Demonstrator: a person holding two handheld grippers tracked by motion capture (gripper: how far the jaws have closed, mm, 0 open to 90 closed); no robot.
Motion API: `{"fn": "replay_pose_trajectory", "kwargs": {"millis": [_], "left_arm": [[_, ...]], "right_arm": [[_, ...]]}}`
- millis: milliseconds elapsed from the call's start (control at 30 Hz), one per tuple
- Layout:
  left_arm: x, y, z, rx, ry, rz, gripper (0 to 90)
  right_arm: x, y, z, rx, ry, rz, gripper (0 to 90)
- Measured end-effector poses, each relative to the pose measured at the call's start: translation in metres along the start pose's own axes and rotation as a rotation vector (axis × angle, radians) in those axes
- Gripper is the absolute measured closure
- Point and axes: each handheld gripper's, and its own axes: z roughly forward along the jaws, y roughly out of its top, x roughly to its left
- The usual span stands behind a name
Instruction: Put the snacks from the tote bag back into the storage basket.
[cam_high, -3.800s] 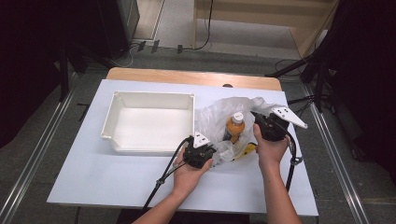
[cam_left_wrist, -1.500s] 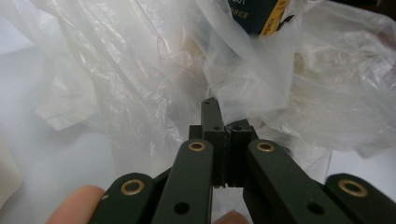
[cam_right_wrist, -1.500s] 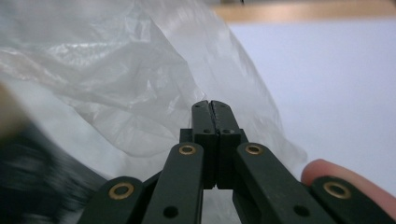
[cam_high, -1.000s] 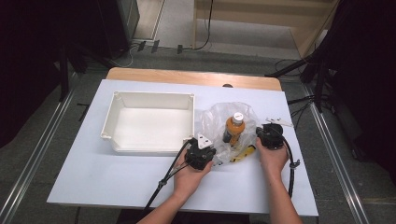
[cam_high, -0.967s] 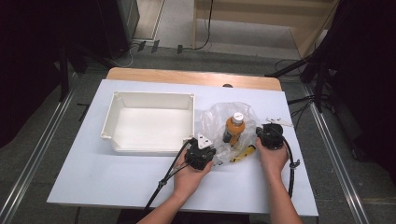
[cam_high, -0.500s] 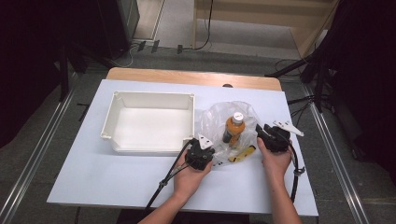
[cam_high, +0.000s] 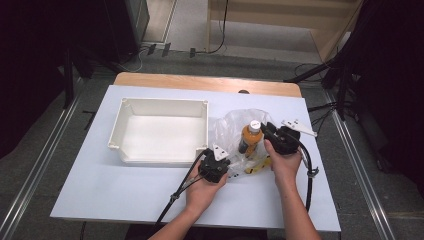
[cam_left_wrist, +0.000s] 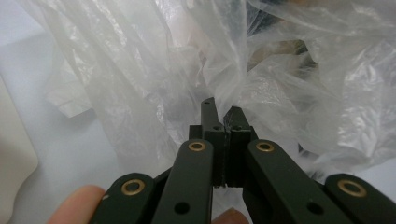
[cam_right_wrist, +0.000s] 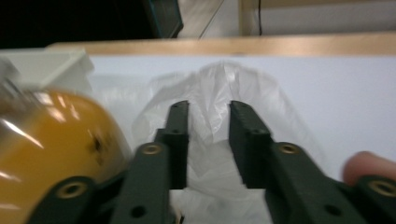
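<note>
Pinching bag edge (cam_left_wrist: 224, 100), left gripper (cam_left_wrist: 223, 116) closed; right gripper (cam_right_wrist: 208, 116) agape

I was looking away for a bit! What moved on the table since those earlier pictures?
The right tongs lifted a little beside the orange bottle, their jaws just closing around a fold of the plastic bag. The left tongs stayed pinched on the bag. The white tray never moved.

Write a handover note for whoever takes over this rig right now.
Left gripper: shut on the clear plastic bag, near edge.
Right gripper: fingers apart and just been closing, bag film between them, not pinched.
Orange bottle stands upright in the bag; a yellow item lies beside it.
White tray holds nothing.
Done: bag held at one side.
Left: probably grip the far side, then unpack.
</note>
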Motion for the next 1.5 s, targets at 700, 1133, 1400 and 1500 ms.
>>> {"fn": "replay_pose_trajectory", "kwargs": {"millis": [700,1133,1400,1500], "left_arm": [[0.002,-0.001,-0.026,-0.180,-0.057,-0.021,67.8],[-0.005,0.024,-0.037,-0.310,-0.171,-0.058,40.4],[-0.004,0.012,0.010,-0.039,-0.055,-0.025,81.9],[-0.007,0.011,0.013,-0.003,-0.013,-0.010,89.2]], "right_arm": [[-0.006,-0.040,0.025,0.268,-0.113,-0.073,90.0],[-0.002,-0.042,0.025,0.257,-0.126,-0.103,90.0],[-0.001,-0.043,0.024,0.255,-0.124,-0.114,90.0],[-0.001,-0.043,0.024,0.254,-0.123,-0.113,90.0]]}}
